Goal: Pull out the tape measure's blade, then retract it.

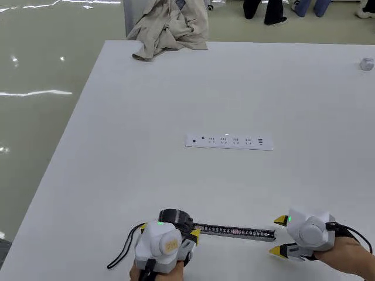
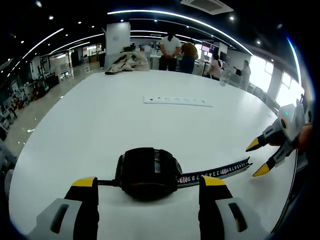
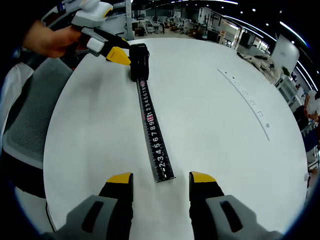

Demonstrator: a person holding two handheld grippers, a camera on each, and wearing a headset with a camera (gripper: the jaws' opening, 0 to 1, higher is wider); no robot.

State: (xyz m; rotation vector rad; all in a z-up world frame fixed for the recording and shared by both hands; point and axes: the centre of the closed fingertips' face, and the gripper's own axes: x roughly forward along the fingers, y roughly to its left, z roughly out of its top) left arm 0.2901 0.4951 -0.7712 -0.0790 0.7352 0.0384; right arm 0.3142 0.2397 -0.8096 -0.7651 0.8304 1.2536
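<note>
A black tape measure case point(image 1: 176, 219) lies on the white table point(image 1: 176, 93) near its front edge. Its black blade point(image 1: 234, 232) with white numbers stretches flat to the right. My left gripper point(image 1: 170, 229) stands open just behind the case point(image 2: 147, 172), one jaw on either side and neither touching. The right gripper point(image 1: 278, 236) is open too, and the blade's free end point(image 3: 162, 175) lies just ahead of the gap between its jaws. In the left gripper view the right gripper point(image 2: 260, 159) shows beyond the blade tip point(image 2: 242, 164). Over in the right gripper view, the left gripper point(image 3: 107, 47) sits by the case point(image 3: 139, 60).
A white power strip point(image 1: 229, 141) lies mid-table. A beige jacket point(image 1: 170, 26) is heaped at the far edge. A small pale object point(image 1: 367, 64) sits far right. A black cord point(image 1: 120, 254) trails from the case towards the front-left edge. People stand beyond the table.
</note>
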